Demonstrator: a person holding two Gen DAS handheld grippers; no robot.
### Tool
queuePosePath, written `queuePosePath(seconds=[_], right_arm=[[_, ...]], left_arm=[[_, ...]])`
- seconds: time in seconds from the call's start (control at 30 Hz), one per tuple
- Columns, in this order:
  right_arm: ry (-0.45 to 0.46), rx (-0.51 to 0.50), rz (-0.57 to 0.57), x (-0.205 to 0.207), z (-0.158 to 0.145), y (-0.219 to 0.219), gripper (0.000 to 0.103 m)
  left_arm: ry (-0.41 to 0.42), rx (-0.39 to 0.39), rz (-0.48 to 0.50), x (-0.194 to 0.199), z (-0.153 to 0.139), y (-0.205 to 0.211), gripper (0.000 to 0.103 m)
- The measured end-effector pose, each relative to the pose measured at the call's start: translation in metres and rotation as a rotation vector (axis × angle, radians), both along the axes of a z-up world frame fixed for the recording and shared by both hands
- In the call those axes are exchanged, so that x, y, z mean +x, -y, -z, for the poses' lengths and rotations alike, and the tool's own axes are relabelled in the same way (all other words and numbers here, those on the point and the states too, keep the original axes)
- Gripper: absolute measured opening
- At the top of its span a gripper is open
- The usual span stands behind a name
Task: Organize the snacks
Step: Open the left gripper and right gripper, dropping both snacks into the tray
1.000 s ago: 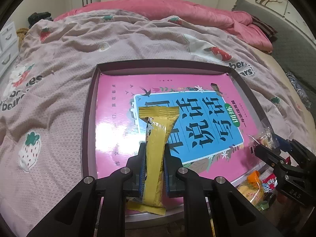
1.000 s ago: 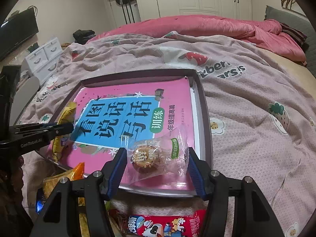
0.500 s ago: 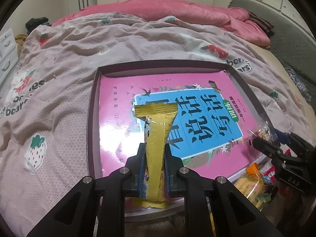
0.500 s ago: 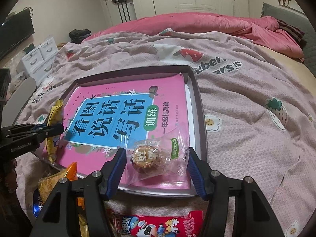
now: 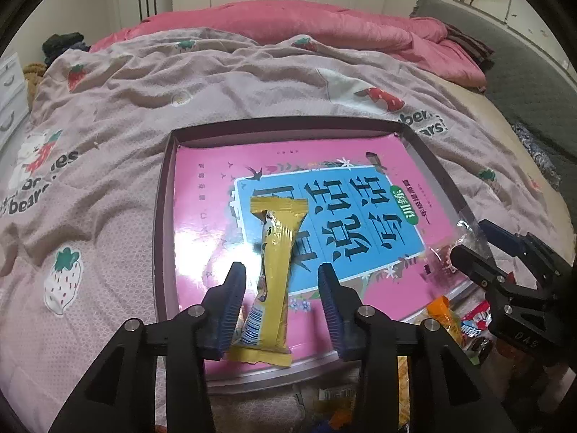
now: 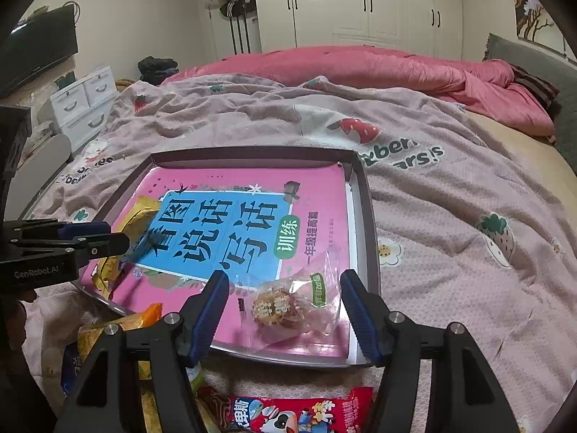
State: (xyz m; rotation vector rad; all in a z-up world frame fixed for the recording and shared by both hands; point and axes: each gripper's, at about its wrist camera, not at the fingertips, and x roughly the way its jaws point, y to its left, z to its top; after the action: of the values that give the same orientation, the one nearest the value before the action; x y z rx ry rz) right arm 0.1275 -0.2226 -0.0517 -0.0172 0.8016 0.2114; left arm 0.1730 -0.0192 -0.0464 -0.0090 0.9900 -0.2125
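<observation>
A yellow snack bar (image 5: pixel 277 263) lies on the pink book (image 5: pixel 202 198) inside the dark-rimmed tray (image 5: pixel 164 216). My left gripper (image 5: pixel 283 281) straddles it, jaws opening, with a gap between each pad and the wrapper. A clear-wrapped pastry (image 6: pixel 285 306) rests on the book (image 6: pixel 324 187) at the tray's (image 6: pixel 369 234) near right corner. My right gripper (image 6: pixel 285 288) is around it, jaws opening, pads just off the wrapper. The right wrist view also shows the left gripper (image 6: pixel 115 236) over the yellow bar (image 6: pixel 140 213). The left wrist view shows the right gripper (image 5: pixel 470 241).
Loose snack packets lie on the bedcover in front of the tray: a red one (image 6: pixel 299 411) and orange-yellow ones (image 6: pixel 119 328) (image 5: pixel 443 310). A strawberry-print cover (image 5: pixel 108 126) surrounds the tray. A pink quilt (image 6: pixel 360 65) lies behind, white drawers (image 6: pixel 83 101) at left.
The left jaws, shut on the yellow bar before, have spread apart and the bar lies free on the book. The right jaws have widened slightly off the pastry wrapper.
</observation>
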Motion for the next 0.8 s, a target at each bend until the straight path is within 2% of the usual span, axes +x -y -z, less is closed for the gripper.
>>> queuePosePath(seconds=[0.37, 0.6, 0.8], right_arm=[[0.031, 0.032, 0.027, -0.002, -0.008, 0.011, 0.068], [0.058, 0.051, 0.045, -0.005, -0.015, 0.018, 0.071], [0.088, 0.093, 0.081, -0.008, -0.025, 0.033, 0.074]], left_arm=[[0.022, -0.01, -0.014, -0.005, -0.012, -0.007, 0.057], [0.036, -0.023, -0.027, -0.007, -0.02, -0.013, 0.059], [0.06, 0.003, -0.034, -0.015, -0.029, -0.014, 0.059]])
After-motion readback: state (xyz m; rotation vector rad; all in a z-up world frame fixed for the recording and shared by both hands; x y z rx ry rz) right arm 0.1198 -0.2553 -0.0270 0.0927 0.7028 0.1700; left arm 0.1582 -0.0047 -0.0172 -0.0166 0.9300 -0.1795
